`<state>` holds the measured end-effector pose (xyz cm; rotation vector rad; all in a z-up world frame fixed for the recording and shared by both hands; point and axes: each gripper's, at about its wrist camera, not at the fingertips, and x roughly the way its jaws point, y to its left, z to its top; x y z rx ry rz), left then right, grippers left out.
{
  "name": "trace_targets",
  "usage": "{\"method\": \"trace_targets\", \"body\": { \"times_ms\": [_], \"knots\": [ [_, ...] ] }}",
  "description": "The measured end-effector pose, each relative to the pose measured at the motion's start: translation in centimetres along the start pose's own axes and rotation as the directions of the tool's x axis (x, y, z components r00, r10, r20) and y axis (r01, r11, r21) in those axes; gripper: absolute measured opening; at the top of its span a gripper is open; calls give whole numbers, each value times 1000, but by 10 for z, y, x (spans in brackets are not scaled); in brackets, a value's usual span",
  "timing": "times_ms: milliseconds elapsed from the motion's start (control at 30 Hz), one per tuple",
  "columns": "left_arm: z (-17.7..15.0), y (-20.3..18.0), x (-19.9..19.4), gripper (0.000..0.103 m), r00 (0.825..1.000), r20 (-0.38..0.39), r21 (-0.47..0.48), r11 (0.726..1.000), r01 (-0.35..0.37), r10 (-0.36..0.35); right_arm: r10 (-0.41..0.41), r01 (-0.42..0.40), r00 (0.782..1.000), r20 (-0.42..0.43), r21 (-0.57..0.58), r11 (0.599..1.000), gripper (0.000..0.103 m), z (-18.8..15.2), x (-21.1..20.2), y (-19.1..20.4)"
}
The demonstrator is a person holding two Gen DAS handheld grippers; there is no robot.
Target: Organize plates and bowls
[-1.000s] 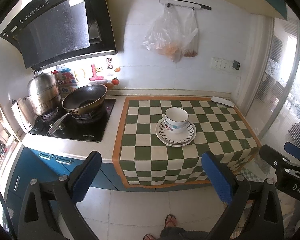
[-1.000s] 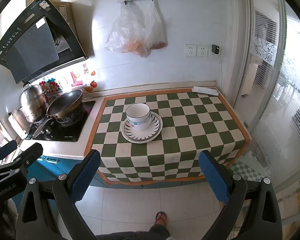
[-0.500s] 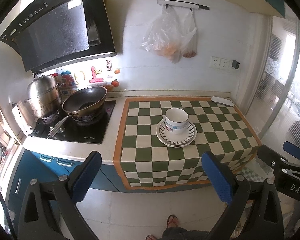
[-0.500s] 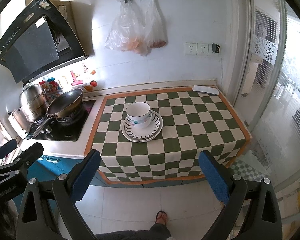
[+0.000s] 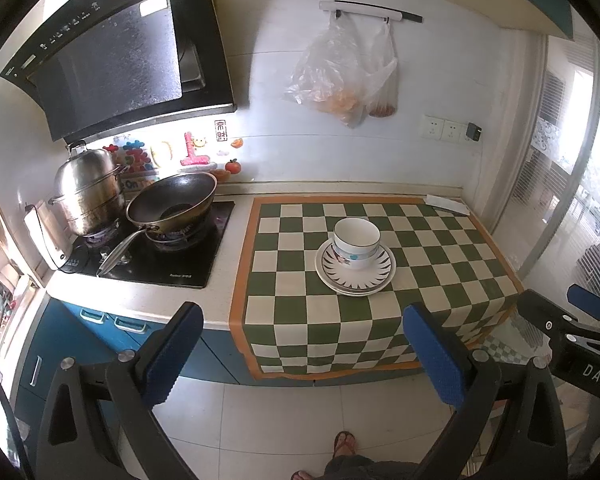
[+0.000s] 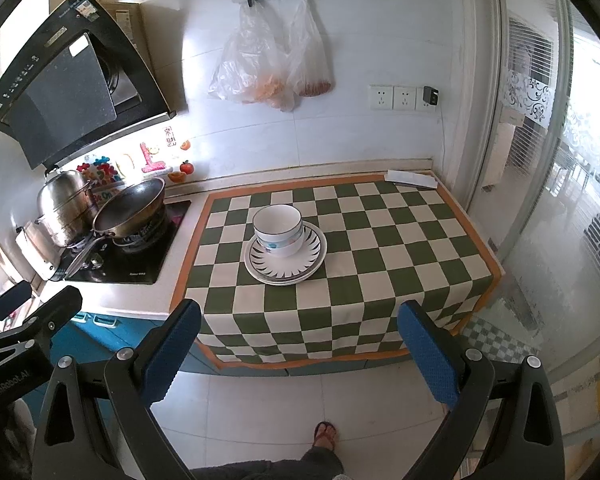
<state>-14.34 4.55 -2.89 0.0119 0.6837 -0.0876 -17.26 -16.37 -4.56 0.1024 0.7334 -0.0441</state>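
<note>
Straight ahead of the left gripper (image 5: 302,350), well beyond its wide-open, empty jaws, sits the stack: two bowls (image 5: 356,242) nested together on what look like two stacked plates (image 5: 355,268), in the middle of the checkered cloth (image 5: 452,264). Off to its left are the wok (image 5: 172,206) and steamer pot (image 5: 87,192) on the hob. Honestly this looks like either the very start or the wrap-up, since everything's already piled neatly and nothing's in hand.

From the right wrist view, same deal: right gripper (image 6: 299,354) spread wide, holding nothing, hanging out over the floor with the stack ahead and slightly left. If there's more to do, my guess is the next move means reaching forward over the counter edge and closing on a bowl rim gently, since the top bowl could slip.
</note>
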Motion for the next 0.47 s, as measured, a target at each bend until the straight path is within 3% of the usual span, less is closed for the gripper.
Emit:
{"method": "trace_targets", "body": {
  "times_ms": [467],
  "knots": [
    [0, 3, -2, 102, 1000, 0, -4, 1000, -2, 2, 0, 0, 1000, -17, -3, 1000, 101, 0, 2, 10]
  ]
}}
